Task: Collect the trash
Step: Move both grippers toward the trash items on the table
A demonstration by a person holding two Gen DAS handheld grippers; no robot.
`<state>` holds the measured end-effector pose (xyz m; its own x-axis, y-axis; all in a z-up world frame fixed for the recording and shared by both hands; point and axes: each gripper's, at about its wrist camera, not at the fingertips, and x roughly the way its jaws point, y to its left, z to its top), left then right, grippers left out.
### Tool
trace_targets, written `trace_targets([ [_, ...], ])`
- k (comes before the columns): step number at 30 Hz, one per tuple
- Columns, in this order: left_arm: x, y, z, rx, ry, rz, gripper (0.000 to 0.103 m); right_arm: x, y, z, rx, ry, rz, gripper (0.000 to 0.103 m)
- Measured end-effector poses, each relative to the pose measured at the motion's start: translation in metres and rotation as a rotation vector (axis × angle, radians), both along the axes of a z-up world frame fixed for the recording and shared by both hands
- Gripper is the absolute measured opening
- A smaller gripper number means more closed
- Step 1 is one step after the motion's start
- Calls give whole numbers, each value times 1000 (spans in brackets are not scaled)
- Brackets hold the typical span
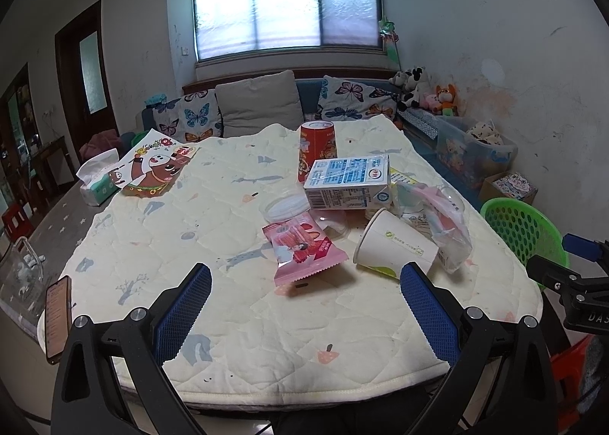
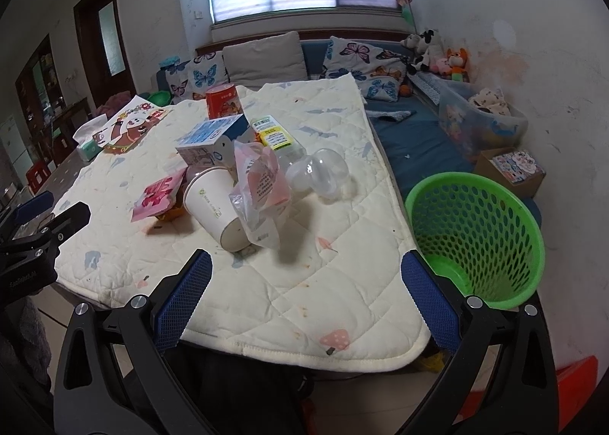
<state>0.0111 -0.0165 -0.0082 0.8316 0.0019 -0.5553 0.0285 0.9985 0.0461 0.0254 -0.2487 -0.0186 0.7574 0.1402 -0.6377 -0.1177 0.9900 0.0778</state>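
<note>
Paper cup point(image 2: 217, 206) apparently hides part of pink wrapper point(image 2: 158, 199).

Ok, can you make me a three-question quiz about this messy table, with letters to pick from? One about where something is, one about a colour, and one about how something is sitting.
1. Where is the basket?
A. In the middle of the table
B. Beside the table's right edge
C. On the sofa

2. What colour is the basket?
A. Green
B. Red
C. Blue

3. How is the paper cup sitting?
A. Upright
B. Upside down on its rim
C. Lying on its side

Answers:
1 B, it stands just off the quilted cover, on the right.
2 A, its holed plastic wall is bright green.
3 C, its round base faces the right gripper and its mouth points away.
</note>
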Motion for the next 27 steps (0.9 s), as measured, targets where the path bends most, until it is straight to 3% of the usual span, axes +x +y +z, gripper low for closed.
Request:
trace_targets([
  [15,28,20,0,4,25,35,96,34,14,-1,53,20,81,99],
  [27,47,28,-1,4,62,52,96,70,24,-13,77,86,120,95],
])
